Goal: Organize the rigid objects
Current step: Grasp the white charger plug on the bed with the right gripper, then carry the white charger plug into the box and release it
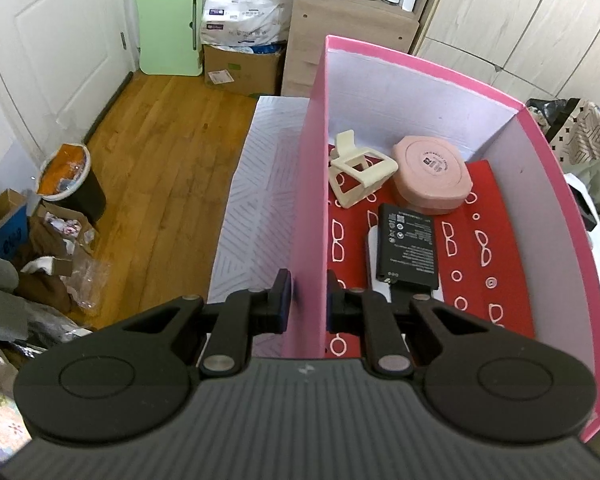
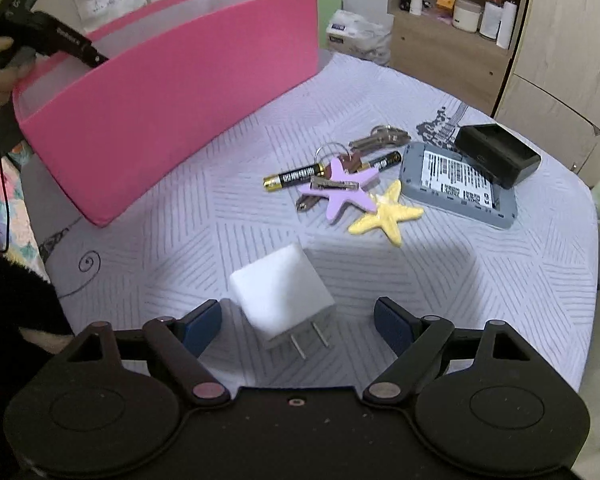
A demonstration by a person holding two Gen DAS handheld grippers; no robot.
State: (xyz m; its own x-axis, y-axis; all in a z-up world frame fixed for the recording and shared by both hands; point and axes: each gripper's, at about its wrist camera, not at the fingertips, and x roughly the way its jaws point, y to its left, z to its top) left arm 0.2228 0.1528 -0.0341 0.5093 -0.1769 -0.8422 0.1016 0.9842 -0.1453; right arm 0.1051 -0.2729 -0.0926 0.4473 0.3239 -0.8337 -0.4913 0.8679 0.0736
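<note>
My left gripper [image 1: 307,300] is shut on the near wall of the pink box [image 1: 312,200], one finger outside and one inside. Inside the box lie a cream plastic stand [image 1: 360,172], a round pink case [image 1: 432,176] and a black battery [image 1: 408,248] on a white device. My right gripper [image 2: 298,326] stands open just above the table, with a white plug adapter [image 2: 280,292] lying between its fingers, prongs toward the camera; the pads do not touch it. The pink box [image 2: 172,92] is at upper left in the right wrist view.
Past the adapter lie two batteries [image 2: 294,177], keys [image 2: 380,138], a purple starfish [image 2: 342,188], a yellow starfish [image 2: 388,214], a grey device [image 2: 456,180] and a black charger box [image 2: 496,154]. The table's right edge [image 2: 592,260] curves nearby. A bin [image 1: 70,176] stands on the wooden floor.
</note>
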